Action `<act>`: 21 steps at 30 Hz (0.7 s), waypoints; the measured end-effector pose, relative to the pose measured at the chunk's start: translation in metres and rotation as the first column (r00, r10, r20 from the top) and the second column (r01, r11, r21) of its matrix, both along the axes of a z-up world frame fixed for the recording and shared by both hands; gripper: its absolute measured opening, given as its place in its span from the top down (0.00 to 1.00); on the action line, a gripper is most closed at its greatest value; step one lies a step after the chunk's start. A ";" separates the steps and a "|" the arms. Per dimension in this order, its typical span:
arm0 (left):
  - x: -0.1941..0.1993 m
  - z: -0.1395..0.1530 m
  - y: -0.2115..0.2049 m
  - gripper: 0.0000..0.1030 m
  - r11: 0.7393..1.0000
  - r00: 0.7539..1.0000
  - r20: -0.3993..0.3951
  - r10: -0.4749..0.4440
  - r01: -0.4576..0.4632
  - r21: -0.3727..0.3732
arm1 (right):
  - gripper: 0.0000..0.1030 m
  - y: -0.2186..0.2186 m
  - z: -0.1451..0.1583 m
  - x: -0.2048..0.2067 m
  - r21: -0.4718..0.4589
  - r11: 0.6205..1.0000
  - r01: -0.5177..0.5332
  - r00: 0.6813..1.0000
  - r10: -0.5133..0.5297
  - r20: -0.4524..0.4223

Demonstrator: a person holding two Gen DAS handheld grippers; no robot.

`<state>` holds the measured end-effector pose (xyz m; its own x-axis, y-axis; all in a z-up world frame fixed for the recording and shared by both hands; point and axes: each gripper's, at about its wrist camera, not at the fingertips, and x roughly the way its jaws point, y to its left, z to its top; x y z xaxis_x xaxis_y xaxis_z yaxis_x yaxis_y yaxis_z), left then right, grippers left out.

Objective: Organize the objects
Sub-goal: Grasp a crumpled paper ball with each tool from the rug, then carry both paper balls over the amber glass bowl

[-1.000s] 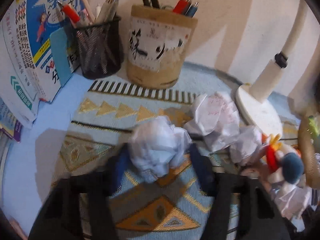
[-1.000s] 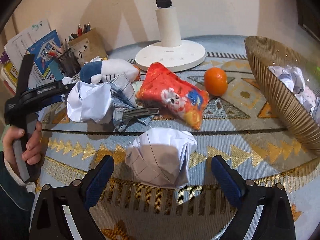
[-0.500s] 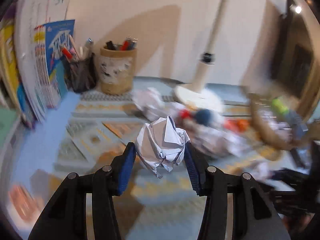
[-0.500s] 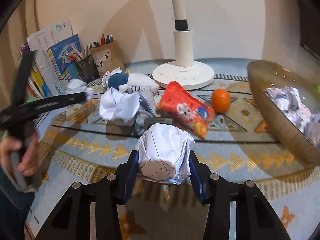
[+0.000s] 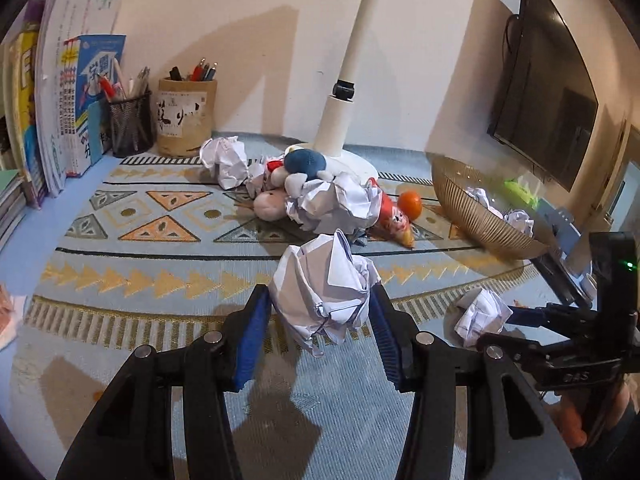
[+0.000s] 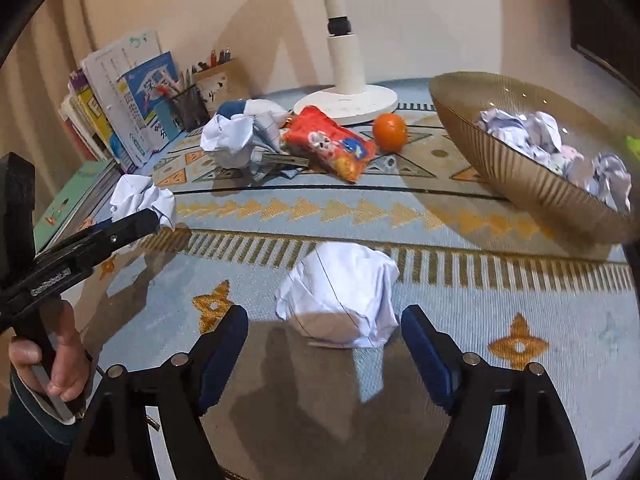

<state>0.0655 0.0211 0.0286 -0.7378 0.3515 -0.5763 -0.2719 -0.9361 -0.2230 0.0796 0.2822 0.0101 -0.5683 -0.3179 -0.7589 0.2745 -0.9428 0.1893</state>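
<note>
My left gripper (image 5: 320, 340) is shut on a crumpled white paper ball (image 5: 324, 284) and holds it above the patterned cloth; it also shows in the right wrist view (image 6: 142, 200). My right gripper (image 6: 324, 340) is open. A second crumpled paper ball (image 6: 340, 294) sits between its fingers, free of the pads; in the left wrist view it shows as a ball (image 5: 482, 314) at the right gripper's tip. A gold ribbed bowl (image 6: 500, 160) at the right holds several paper balls (image 6: 532, 136).
A pile in the middle has a plush toy (image 5: 304, 162), more crumpled paper (image 5: 332, 204), a red snack bag (image 6: 332, 146) and an orange (image 6: 389, 131). A white lamp base (image 6: 348, 100), two pen holders (image 5: 186, 116) and books (image 5: 60, 100) stand at the back. A monitor (image 5: 544, 92) is at the right.
Both grippers lifted and pulled back from the pile with their paper balls. The right gripper, shut on its ball half a second ago, has since opened.
</note>
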 end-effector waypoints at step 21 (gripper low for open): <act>-0.004 -0.005 0.004 0.53 1.000 0.999 0.034 -0.009 0.010 -0.030 | 0.41 -0.027 -0.009 -0.016 0.118 0.992 -0.048 0.999 0.050 -0.020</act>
<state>0.0619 0.0249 0.0234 -0.7141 0.3408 -0.6115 -0.2738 -0.9399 -0.2041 0.0636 0.2551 0.0015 -0.5721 -0.2552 -0.7795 0.3239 -0.9434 0.0712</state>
